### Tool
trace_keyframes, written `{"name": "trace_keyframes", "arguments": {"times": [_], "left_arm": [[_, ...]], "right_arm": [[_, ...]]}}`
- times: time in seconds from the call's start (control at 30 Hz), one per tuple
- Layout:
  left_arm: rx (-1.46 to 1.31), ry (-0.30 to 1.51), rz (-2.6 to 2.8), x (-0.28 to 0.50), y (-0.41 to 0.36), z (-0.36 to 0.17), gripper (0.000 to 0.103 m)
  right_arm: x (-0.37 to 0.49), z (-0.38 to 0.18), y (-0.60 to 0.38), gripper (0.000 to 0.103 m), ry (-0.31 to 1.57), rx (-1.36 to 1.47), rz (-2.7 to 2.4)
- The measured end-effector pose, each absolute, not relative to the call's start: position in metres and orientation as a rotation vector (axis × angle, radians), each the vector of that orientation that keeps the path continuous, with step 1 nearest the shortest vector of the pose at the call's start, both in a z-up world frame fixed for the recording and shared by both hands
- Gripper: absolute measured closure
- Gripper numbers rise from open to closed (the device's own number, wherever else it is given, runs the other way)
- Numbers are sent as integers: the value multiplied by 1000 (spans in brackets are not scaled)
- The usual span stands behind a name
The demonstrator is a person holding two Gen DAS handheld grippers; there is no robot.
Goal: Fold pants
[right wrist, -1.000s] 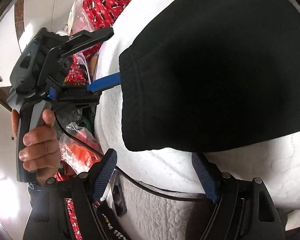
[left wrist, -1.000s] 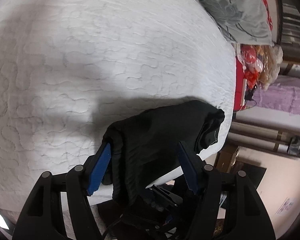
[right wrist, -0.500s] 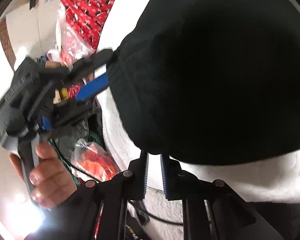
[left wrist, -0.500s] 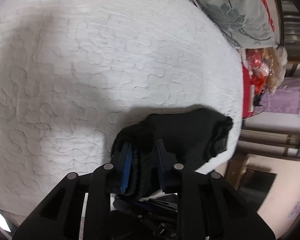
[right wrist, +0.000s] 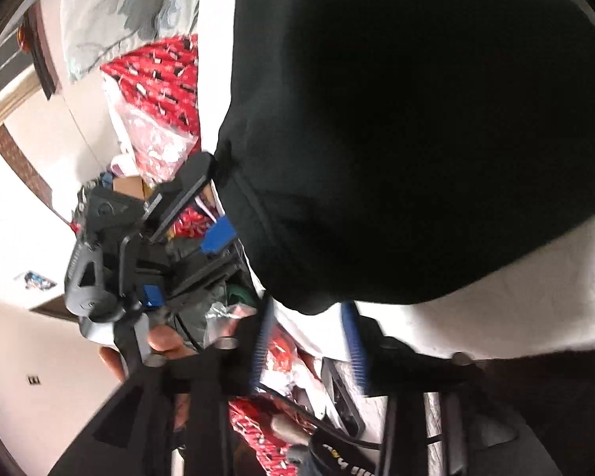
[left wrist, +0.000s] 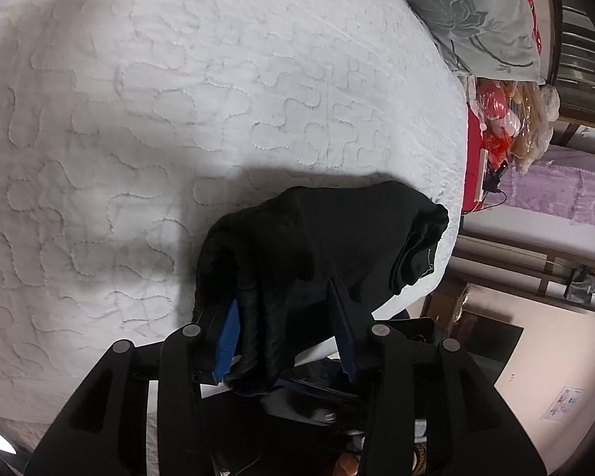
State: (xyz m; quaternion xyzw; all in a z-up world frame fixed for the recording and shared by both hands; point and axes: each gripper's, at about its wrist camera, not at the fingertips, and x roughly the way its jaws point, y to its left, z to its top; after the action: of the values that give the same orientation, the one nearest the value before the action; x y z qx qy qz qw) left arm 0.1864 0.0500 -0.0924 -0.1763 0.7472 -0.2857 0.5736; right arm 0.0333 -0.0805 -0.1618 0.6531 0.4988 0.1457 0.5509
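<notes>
The black pants (left wrist: 329, 246) lie bunched and folded at the near right corner of the white quilted bed (left wrist: 178, 119). My left gripper (left wrist: 285, 317) has its blue pads spread apart around a hanging fold of the pants' near edge. In the right wrist view the pants (right wrist: 396, 119) fill the upper right. My right gripper (right wrist: 309, 329) sits just below their lowest corner with its blue pads apart and nothing between them. The left gripper's body (right wrist: 139, 246) shows there, held by a hand, with one finger under the pants' edge.
A grey floral pillow (left wrist: 476, 12) lies at the bed's far right. Red patterned bags (right wrist: 158, 91) and plastic packets (left wrist: 507, 119) are piled beside the bed. A cable (right wrist: 337, 436) runs below my right gripper. The bed edge drops off just right of the pants.
Both grippers were open, closed on the pants' edge half a second ago, and have now opened again. The pants' edge has been drawn slightly toward the bed's near corner.
</notes>
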Motion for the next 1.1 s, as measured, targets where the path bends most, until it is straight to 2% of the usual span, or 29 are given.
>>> {"name": "trace_keyframes", "arguments": {"times": [0.2, 0.3, 0.37, 0.43, 0.53, 0.63, 0.73, 0.87, 0.93, 0.97, 1.0, 1.03, 1.07, 1.1], "left_arm": [[-442, 1722, -642, 187, 51, -92, 63], [-447, 1694, -614, 187, 52, -90, 67], [-424, 1677, -596, 187, 50, -89, 83], [-437, 1669, -594, 188, 50, -88, 90], [-532, 1626, -636, 195, 51, -74, 90], [-468, 1567, -616, 204, 47, -62, 90], [-393, 1616, -502, 214, 46, -82, 90], [-507, 1654, -514, 216, 61, -97, 90], [-548, 1640, -561, 217, 72, -92, 86], [-543, 1631, -577, 216, 73, -88, 81], [-537, 1629, -588, 216, 76, -87, 77], [-532, 1635, -593, 217, 78, -87, 64], [-530, 1641, -591, 218, 79, -88, 56], [-524, 1642, -588, 219, 80, -89, 56]], "right_arm": [[37, -164, -104, 56, 1150, 1604, 305], [42, -169, -100, 67, 1175, 1571, 296], [45, -167, -100, 72, 1181, 1532, 288], [50, -162, -102, 76, 1183, 1492, 298], [60, -154, -109, 80, 1163, 1517, 311], [70, -137, -121, 80, 1097, 1524, 342], [83, -135, -117, 80, 1092, 1493, 339], [89, -150, -102, 73, 1163, 1477, 308], [86, -146, -106, 70, 1172, 1462, 328], [82, -138, -107, 64, 1171, 1439, 337], [78, -135, -112, 53, 1163, 1416, 341], [75, -131, -114, 47, 1150, 1398, 322], [69, -133, -112, 40, 1130, 1396, 293], [61, -134, -114, 39, 1122, 1401, 281]]}}
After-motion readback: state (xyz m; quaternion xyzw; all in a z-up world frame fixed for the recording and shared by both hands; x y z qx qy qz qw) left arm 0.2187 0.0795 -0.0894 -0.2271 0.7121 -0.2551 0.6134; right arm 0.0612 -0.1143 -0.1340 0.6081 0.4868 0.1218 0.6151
